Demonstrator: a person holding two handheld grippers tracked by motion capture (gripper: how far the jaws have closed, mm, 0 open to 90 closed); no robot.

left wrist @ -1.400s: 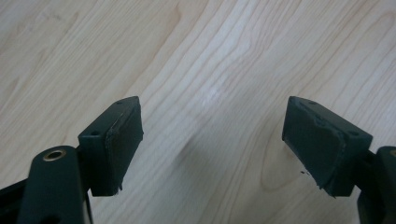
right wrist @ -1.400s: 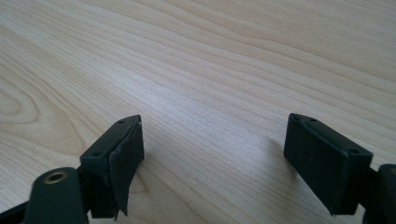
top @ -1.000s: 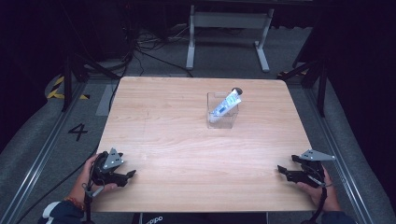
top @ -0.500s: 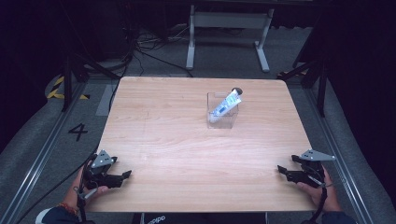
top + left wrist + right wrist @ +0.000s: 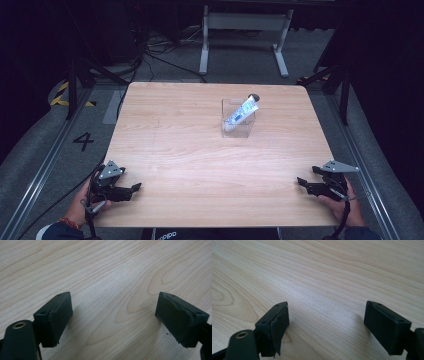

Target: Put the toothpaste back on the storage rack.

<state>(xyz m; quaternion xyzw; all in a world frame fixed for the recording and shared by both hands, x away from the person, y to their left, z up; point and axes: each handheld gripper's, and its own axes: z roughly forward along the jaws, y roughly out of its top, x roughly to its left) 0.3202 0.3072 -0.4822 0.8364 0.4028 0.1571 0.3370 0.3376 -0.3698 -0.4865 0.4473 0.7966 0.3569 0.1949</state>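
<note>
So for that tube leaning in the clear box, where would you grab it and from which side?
Probably by its upper end near the dark cap. The tube leans up and to the right, poking over the clear box rim, so that end is free. Come down from above; the box walls block a side approach lower down.

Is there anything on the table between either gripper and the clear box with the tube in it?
Nothing visible. Bare wood lies between the left gripper, the right gripper and the clear box holding the tube. Both grippers are open.
</note>
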